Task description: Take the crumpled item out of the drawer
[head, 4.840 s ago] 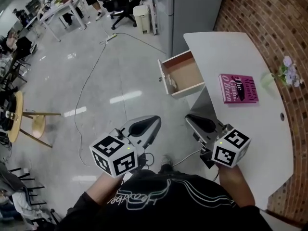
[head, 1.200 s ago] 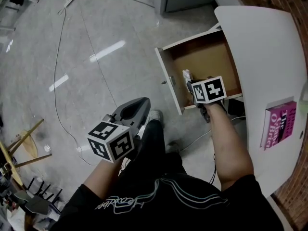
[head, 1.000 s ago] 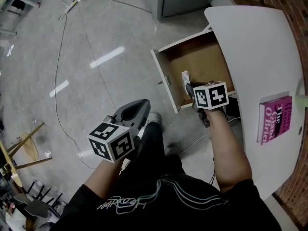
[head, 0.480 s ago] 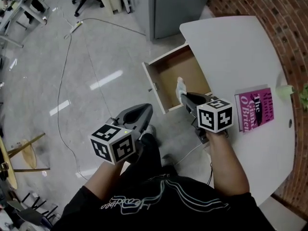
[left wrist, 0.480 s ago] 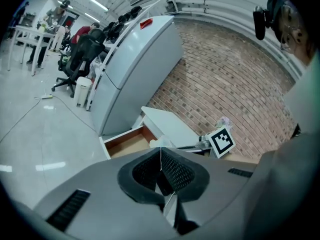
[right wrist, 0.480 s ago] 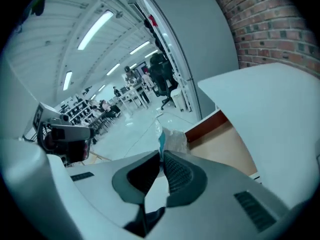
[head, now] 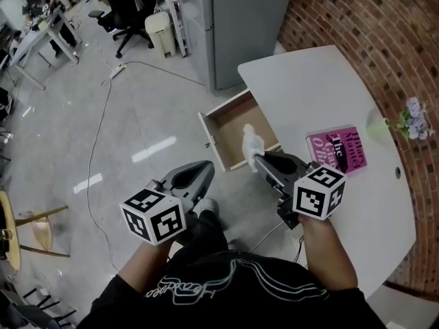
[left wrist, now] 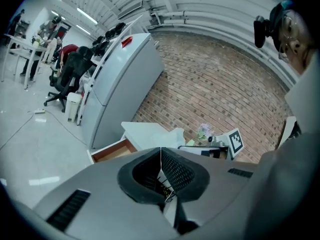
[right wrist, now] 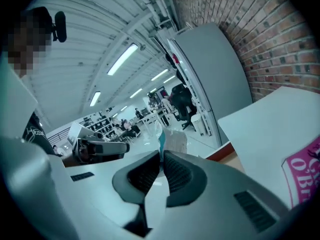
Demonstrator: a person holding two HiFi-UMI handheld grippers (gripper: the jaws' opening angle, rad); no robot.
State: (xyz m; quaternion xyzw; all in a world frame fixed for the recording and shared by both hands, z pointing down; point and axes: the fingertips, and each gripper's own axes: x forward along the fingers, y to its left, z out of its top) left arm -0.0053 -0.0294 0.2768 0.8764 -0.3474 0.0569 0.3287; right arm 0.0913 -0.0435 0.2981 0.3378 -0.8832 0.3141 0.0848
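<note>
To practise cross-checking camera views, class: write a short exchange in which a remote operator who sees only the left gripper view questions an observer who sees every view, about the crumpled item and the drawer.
Operator: I see only the side of the drawer. Where is the crumpled item?
Observer: In the head view it sits at the tip of the right gripper, raised over the drawer's near edge.
Operator: Is it gripped, or only resting there?
Observer: The right gripper view shows the fingers shut on it, with pale folds sticking out past them.
</note>
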